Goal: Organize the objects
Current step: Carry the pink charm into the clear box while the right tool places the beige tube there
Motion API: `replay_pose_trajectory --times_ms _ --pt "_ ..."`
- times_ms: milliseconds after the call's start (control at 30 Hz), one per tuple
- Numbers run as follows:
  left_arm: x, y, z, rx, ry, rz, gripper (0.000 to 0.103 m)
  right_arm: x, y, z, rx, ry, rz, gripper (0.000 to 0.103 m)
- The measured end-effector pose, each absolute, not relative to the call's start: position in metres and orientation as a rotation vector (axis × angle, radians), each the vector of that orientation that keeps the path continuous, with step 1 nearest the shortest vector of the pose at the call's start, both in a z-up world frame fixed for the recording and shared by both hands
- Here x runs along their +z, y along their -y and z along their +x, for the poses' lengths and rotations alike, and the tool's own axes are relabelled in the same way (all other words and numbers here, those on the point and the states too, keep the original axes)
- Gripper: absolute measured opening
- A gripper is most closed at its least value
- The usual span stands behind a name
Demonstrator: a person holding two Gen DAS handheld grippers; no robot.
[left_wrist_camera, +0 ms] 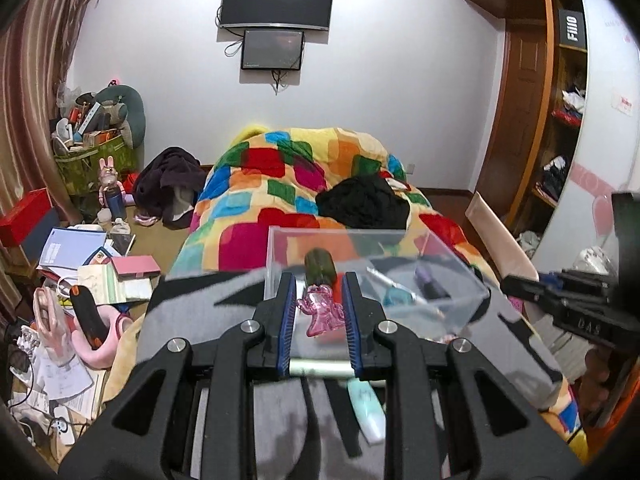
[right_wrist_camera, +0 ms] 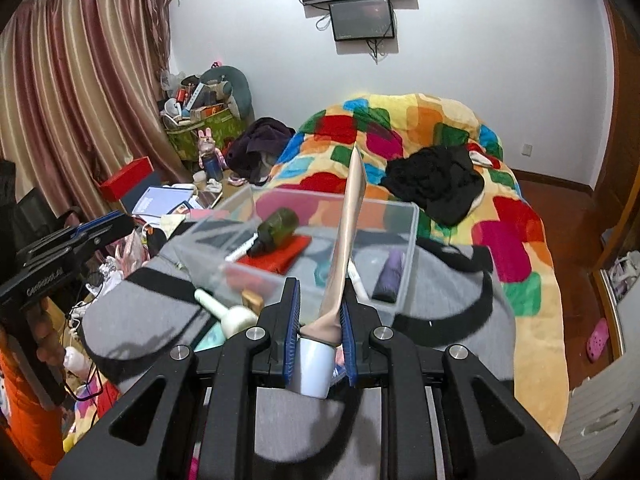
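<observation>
Pink and see-through, a small figurine (left_wrist_camera: 320, 310) sits pinched between the blue pads of the left gripper (left_wrist_camera: 319, 312) at the lower middle of the left wrist view, its jaws drawn narrow on it. Just beyond it, at the frame's centre, stands a clear plastic box (left_wrist_camera: 448, 260) on a grey and black cloth (left_wrist_camera: 208, 304); inside lie a dark green bottle (left_wrist_camera: 320, 266), a white pen (left_wrist_camera: 386, 280) and a purple tube (left_wrist_camera: 430, 282). In the right wrist view the right gripper (right_wrist_camera: 320, 322) is closed narrow on the neck of a beige tube (right_wrist_camera: 346, 240) with a white cap (right_wrist_camera: 314, 372), which rises slanted up the middle of the frame in front of the box (right_wrist_camera: 412, 240). A bright patchwork blanket (right_wrist_camera: 508, 236) fills the right. At the left edge, a hand (right_wrist_camera: 46, 344) grips the other gripper's handle.
</observation>
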State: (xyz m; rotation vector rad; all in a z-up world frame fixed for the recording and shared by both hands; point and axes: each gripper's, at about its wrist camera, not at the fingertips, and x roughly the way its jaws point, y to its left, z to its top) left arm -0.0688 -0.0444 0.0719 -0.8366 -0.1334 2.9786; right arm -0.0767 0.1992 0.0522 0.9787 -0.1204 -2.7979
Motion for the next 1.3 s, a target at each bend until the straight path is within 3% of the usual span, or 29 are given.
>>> replay_pose_trajectory --times_ms 300,767,1100,1167,1300 --pt "0.082 0.052 -0.108 2.967 0.199 -0.826 0.022 0.050 -0.193 -0.119 -2.760 0.108 0.991 0.017" --pt "0.014 0.048 -0.161 2.855 0.215 -1.109 0.022 0.006 -0.181 -0.178 -2.654 0.045 1.170 0.017" --pt "0.009 0.040 -0.158 2.829 0.168 -1.148 0.023 0.003 -0.179 -0.179 -2.629 0.018 1.194 0.016" --pt "0.010 0.039 -0.156 2.828 0.158 -1.144 0.026 0.004 -0.180 -0.176 -2.625 0.030 1.204 0.020" --pt "0.016 0.036 -0.149 2.832 0.155 -1.121 0.046 0.010 -0.184 -0.165 -2.645 0.032 1.184 0.033"
